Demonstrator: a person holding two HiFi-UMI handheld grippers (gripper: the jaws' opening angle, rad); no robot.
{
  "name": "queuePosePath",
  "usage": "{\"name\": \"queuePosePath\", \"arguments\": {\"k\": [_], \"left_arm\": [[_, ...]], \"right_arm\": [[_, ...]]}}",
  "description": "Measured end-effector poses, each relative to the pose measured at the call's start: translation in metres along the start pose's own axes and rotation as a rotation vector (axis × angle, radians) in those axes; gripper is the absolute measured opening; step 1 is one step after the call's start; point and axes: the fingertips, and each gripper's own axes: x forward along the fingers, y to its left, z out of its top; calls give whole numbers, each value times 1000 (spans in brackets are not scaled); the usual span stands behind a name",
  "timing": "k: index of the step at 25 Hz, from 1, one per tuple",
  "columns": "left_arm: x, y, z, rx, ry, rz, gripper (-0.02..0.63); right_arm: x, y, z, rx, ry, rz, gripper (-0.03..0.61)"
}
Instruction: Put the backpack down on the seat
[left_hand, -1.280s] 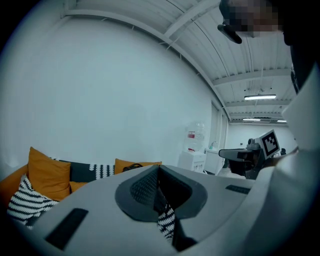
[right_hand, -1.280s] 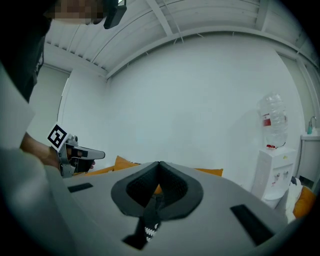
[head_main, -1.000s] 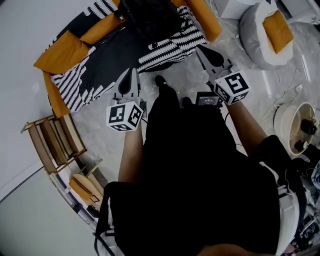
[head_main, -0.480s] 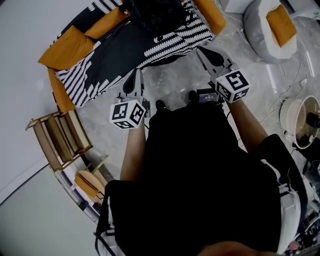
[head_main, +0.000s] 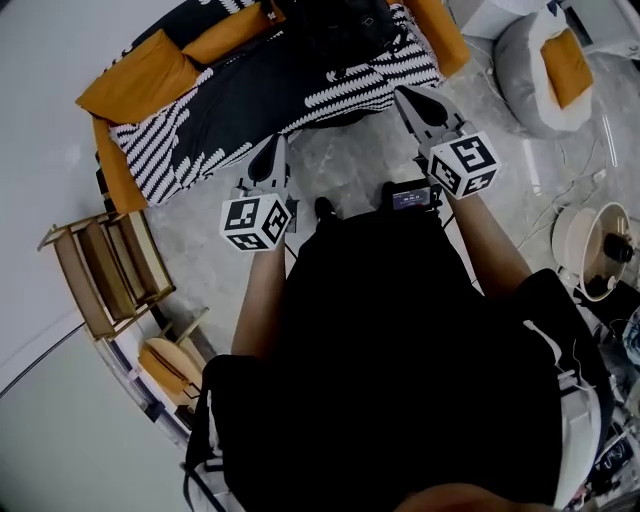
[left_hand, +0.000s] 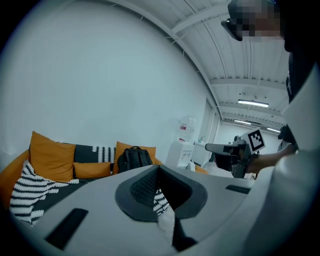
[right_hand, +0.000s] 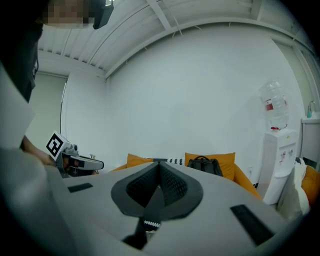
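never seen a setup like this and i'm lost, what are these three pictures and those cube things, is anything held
No robot here: a person holds a two-jaw gripper in each hand; the marker cubes are part of them. The top-down picture comes from a camera on the person's head and shows the left gripper and right gripper. The other two come from cameras riding on each gripper, looking along its jaws. Both pairs of jaws are closed and empty. Ahead stands a sofa with orange cushions; the black backpack sits on it.
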Motion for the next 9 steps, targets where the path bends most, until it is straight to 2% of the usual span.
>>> {"name": "queuePosePath", "arguments": {"k": [6, 9], "left_arm": [[-9, 23, -2, -22, 4, 11, 17], [-10, 30, -4, -61, 18, 6, 17]], "right_arm": [[14, 10, -6, -13, 31, 5, 31], [18, 12, -6, -10, 42, 10, 31]]}}
